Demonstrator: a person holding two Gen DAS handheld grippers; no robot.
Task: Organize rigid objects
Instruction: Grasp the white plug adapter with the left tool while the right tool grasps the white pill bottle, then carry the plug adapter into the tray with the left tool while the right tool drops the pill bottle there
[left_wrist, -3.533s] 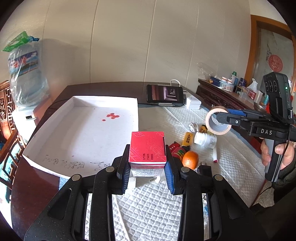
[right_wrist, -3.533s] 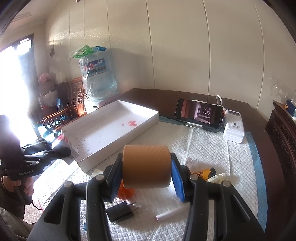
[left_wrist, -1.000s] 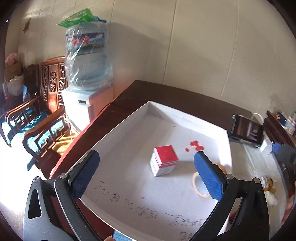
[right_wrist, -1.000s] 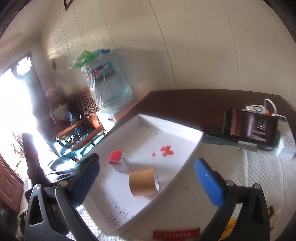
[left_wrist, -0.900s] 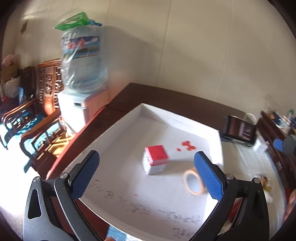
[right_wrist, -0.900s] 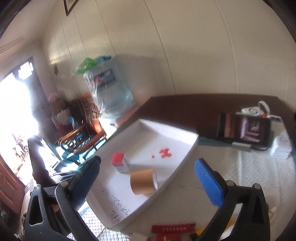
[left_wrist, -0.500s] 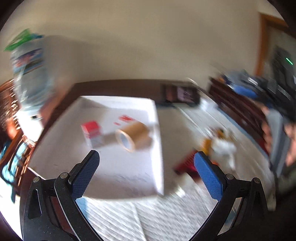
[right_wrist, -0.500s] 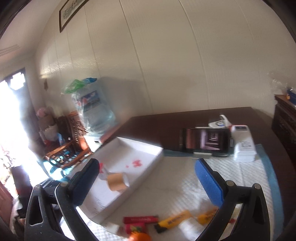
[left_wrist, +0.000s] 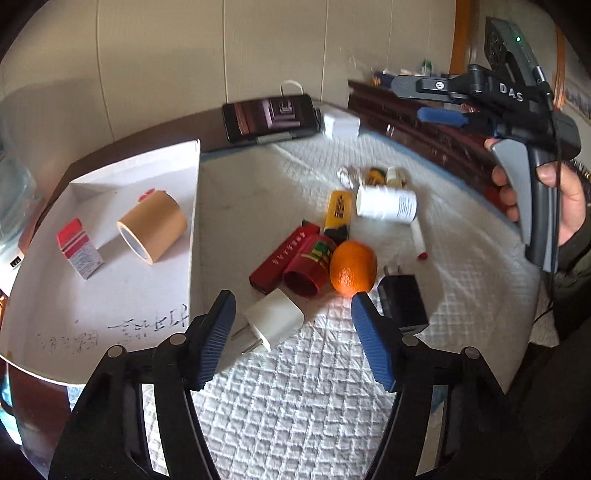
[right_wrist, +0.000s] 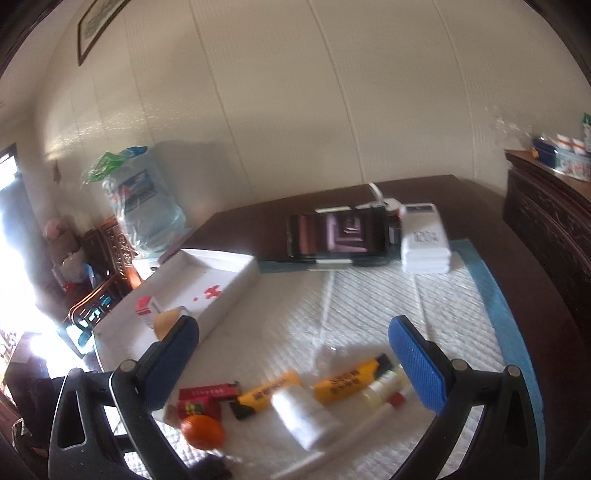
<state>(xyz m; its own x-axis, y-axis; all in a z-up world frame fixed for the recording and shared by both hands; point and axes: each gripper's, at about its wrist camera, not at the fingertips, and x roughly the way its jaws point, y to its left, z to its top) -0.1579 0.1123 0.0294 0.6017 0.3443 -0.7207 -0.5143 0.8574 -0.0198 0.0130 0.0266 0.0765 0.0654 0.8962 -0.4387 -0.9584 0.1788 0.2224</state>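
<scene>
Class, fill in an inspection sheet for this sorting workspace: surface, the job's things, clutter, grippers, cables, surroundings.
Surface: white quilted pad on a dark wooden table.
Job's things: white tray holds a tape roll and small red-and-white box. Still on the pad: white charger, orange, black adapter, white bottle, red packets, yellow tubes, marker.
Clutter: phone on a stand, white power bank.
Grippers: left gripper open, its jaws just closing, over the white charger, pads not touching it; right gripper open, nothing between its jaws.
Cables: white cable behind the phone.
Surroundings: water bottle, carved wooden chairs, dark sideboard.
</scene>
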